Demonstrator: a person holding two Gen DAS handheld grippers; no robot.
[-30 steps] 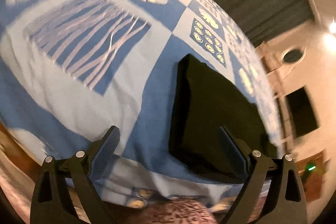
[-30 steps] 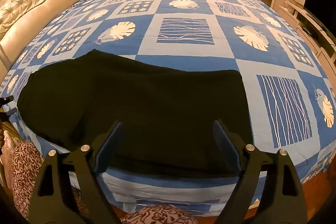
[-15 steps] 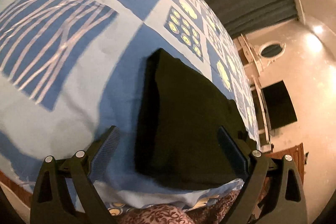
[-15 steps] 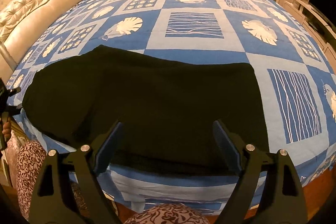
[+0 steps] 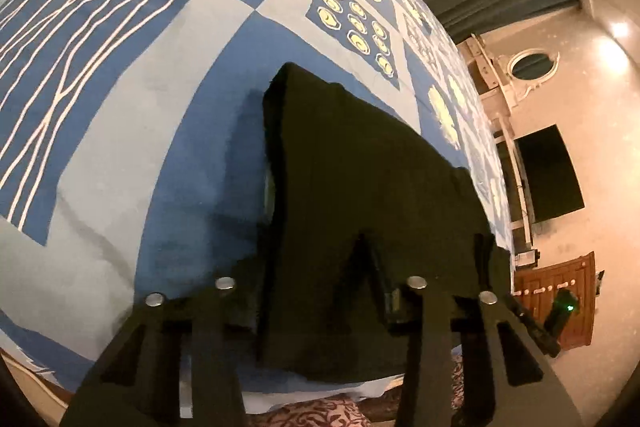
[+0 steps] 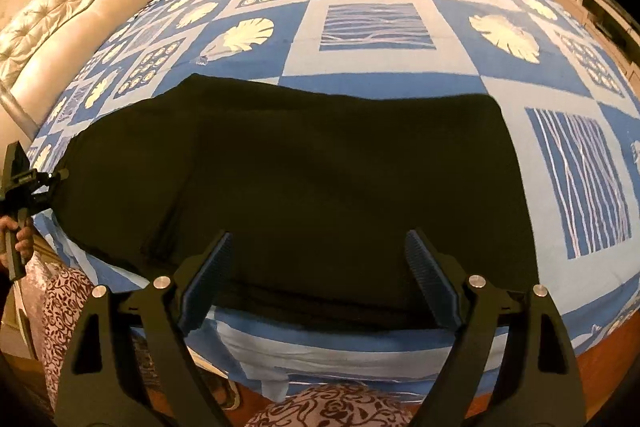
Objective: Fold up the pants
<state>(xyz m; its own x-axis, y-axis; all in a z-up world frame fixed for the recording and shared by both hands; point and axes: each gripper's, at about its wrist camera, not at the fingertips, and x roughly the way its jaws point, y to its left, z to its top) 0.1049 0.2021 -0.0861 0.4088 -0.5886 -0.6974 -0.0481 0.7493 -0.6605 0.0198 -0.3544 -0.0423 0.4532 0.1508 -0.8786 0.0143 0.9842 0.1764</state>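
Left wrist view: the left gripper (image 5: 316, 291) is seen closed on the near end of the black pants (image 5: 360, 187), its fingers buried in the dark cloth. The pants are laid flat across the near edge of the bed, on a blue patterned bedspread (image 5: 120, 107). From the right wrist, the right gripper (image 6: 318, 279) is shown held wide apart above the pants (image 6: 300, 179), nothing between its fingers. A tufted headboard (image 6: 60, 11) is seen at left.

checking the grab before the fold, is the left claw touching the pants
Touching. The right wrist view shows the left claw meeting the black pants at their left end; in the left wrist view the fabric lies between its fingers.
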